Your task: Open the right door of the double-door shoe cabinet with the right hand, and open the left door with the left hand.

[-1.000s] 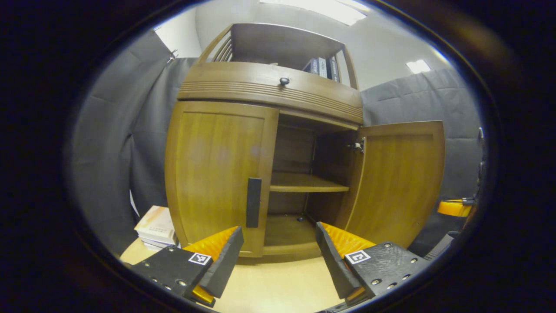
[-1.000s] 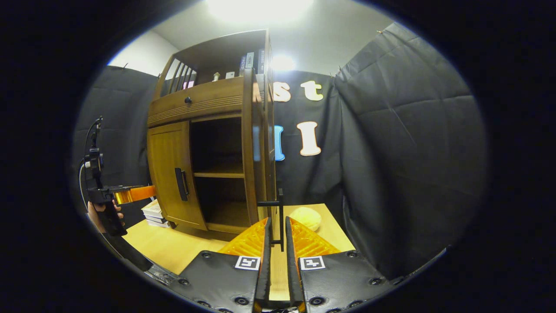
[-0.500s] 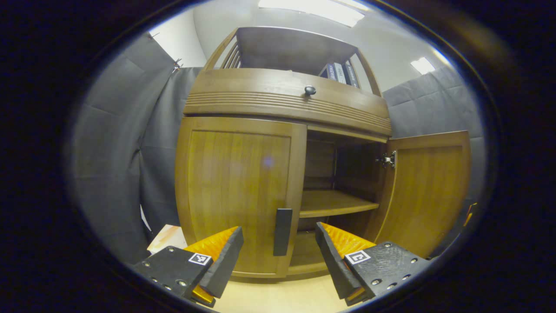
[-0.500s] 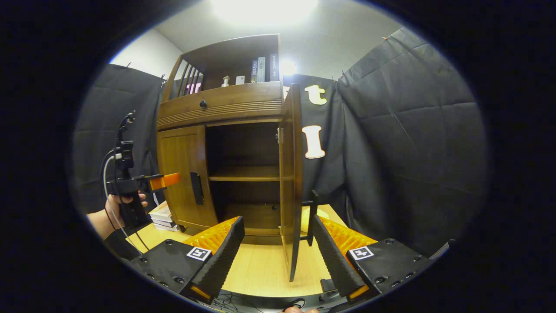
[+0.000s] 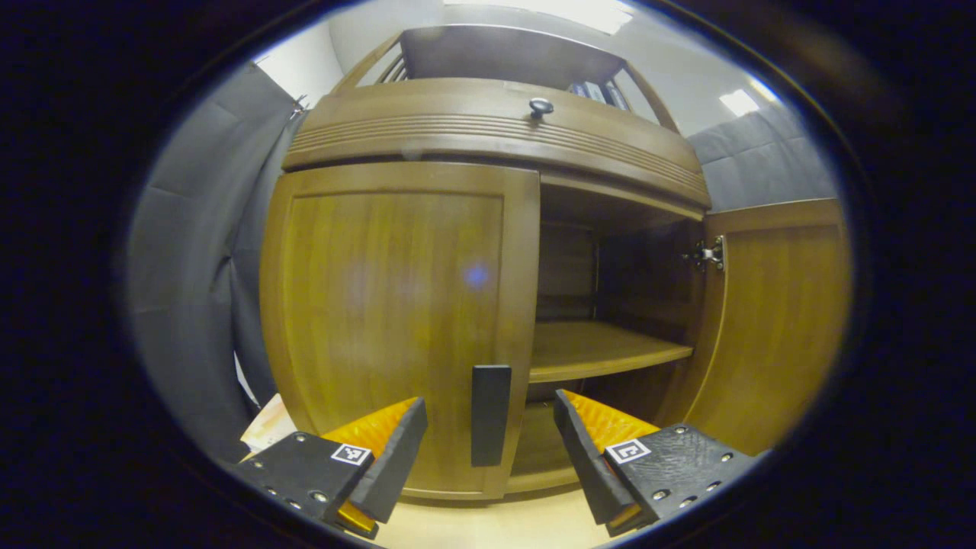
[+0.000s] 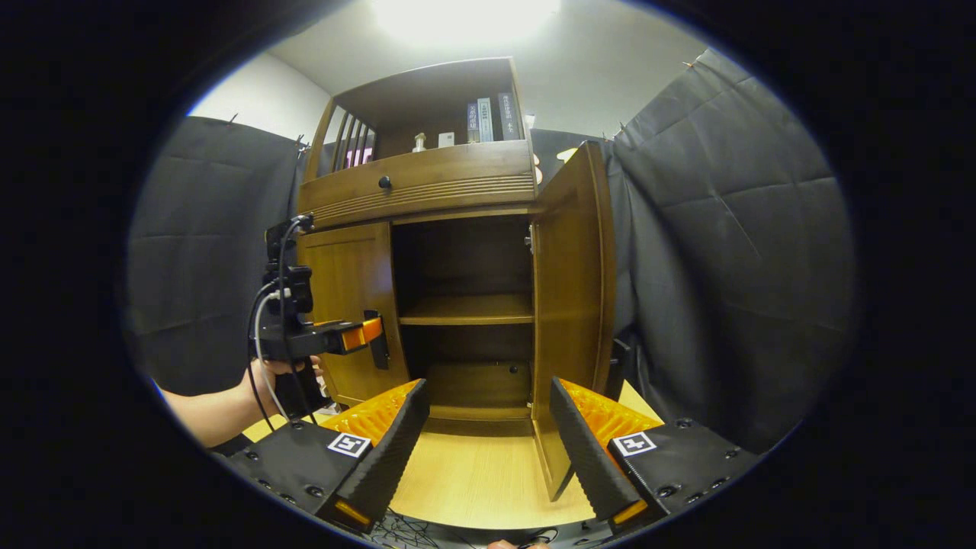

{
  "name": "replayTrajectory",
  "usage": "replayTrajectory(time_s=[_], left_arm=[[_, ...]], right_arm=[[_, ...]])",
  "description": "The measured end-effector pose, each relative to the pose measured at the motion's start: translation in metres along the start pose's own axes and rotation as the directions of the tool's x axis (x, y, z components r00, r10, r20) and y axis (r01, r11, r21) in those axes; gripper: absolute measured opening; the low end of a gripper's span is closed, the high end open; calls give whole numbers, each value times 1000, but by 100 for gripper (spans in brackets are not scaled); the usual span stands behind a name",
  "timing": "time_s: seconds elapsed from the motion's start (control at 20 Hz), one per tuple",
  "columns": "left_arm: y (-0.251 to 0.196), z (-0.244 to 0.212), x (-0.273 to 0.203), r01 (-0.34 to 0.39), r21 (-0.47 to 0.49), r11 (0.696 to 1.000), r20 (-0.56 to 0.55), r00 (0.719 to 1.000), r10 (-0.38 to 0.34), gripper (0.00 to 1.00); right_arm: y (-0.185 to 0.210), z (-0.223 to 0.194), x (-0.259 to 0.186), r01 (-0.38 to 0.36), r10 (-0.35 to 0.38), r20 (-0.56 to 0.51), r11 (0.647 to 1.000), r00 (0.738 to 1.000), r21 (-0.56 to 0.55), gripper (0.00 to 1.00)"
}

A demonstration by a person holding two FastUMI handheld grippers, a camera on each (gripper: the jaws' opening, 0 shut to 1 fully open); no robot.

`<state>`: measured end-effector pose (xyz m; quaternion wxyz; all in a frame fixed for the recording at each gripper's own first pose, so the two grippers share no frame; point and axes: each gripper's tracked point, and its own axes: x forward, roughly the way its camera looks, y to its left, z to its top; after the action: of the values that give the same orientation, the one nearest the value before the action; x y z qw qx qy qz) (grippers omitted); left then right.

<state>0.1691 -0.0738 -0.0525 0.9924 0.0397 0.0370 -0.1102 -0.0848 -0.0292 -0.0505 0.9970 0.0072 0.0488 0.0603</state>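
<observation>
Wooden and two-doored, the shoe cabinet (image 6: 450,252) stands on the pale bench (image 6: 488,480), toward its far edge. Its right door (image 6: 572,305) is swung wide, baring a middle shelf (image 6: 465,309) and a dark interior, so the right-hand half of the task looks done. The right tool (image 6: 486,427) hangs apart from that door with its fingers spread and nothing between them.

What is in hand is the left door (image 5: 396,320), which sits shut in its frame. In the left gripper view, the left tool (image 5: 488,438) is spread open with the door's dark vertical handle (image 5: 489,415) standing in the gap between its fingers, neither finger pressing on it. The right gripper view shows that same tool (image 6: 366,333), held by a hand (image 6: 286,377), right at the handle (image 6: 376,339).

Next, as I judge it, the left tool should ease forward a touch, close on the handle, then pull outward and to the left in an arc about the hinge, keeping the grip square so it does not slip.
</observation>
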Motion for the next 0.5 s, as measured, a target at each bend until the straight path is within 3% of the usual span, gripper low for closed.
replayTrajectory(time_s=[0.15, 0.2, 0.25, 0.4, 0.5], left_arm=[[1, -5, 17, -15, -5, 1000, -3, 1000, 15, 96], [-1, -6, 22, -12, -14, 1000, -4, 1000, 12, 96], [2, -7, 26, -28, -19, 999, -3, 1000, 28, 90], [-3, -15, 36, -11, -34, 999, -21, 1000, 10, 70], [-6, -22, 39, -14, -46, 999, -26, 1000, 13, 70]], right_arm=[[7, 4, 14, -18, 18, -3, 1000, 1000, 12, 99], [10, 4, 17, -28, 28, -4, 1000, 1000, 13, 96], [12, 4, 21, -35, 35, -7, 999, 999, 9, 99], [16, 1, 30, -58, 58, -25, 998, 998, -9, 94], [19, 1, 35, -72, 72, -29, 997, 997, -10, 98]])
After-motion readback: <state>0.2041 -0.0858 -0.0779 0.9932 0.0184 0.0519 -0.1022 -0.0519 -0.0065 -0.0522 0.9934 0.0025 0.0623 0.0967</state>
